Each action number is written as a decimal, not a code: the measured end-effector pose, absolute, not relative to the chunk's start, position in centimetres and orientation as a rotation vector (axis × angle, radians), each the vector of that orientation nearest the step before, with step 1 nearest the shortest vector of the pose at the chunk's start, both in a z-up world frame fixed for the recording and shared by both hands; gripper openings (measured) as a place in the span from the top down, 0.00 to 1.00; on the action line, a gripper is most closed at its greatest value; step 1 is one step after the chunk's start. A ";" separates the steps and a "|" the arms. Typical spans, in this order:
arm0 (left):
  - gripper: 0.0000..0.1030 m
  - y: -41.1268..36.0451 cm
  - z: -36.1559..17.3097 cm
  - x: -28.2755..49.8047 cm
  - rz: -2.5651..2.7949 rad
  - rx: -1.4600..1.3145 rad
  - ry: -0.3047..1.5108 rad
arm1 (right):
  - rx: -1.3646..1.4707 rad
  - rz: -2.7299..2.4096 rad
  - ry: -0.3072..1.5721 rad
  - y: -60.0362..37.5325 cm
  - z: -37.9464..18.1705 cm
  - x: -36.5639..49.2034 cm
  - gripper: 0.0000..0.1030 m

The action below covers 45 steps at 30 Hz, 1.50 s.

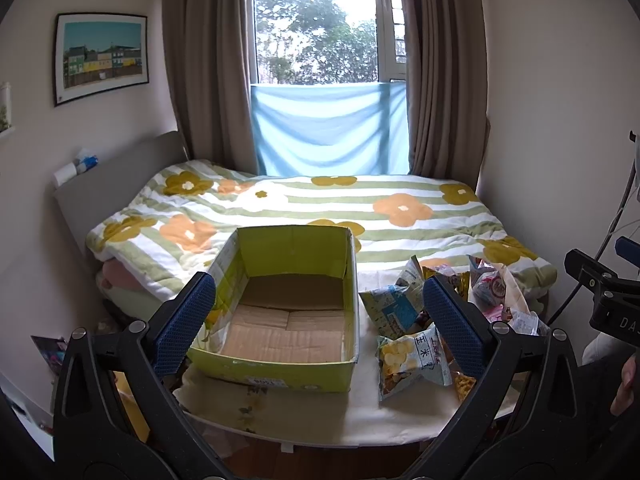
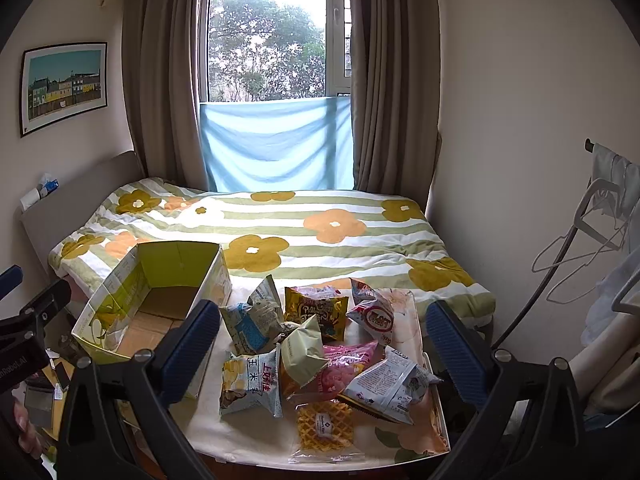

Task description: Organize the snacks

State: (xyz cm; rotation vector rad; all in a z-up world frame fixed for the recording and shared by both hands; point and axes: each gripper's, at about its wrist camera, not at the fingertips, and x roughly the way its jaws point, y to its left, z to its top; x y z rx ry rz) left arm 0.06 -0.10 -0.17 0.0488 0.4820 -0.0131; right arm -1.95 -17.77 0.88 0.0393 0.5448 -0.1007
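Observation:
An empty green cardboard box stands on a small cloth-covered table at the foot of a bed. To its right lies a pile of several snack packets: a pale blue corn snack bag, a gold bag, a pink bag and a waffle. My left gripper hovers open in front of the box, nothing between its fingers. My right gripper hovers open in front of the snack pile, holding nothing.
A bed with a flowered, striped quilt lies behind the table, under a curtained window. Clothes hangers hang at the right. The other gripper's body shows at the frame edges. Clutter lies on the floor at the left.

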 end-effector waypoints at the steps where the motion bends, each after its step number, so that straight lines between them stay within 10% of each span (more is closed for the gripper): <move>1: 0.00 -0.1 -0.2 0.1 -0.013 0.049 0.483 | 0.039 -0.101 0.544 -17.7 0.9 -2.0 0.00; 45: 0.00 -0.1 -0.6 0.5 -0.028 0.049 0.499 | 0.035 -0.104 0.550 -17.3 1.0 -1.7 0.00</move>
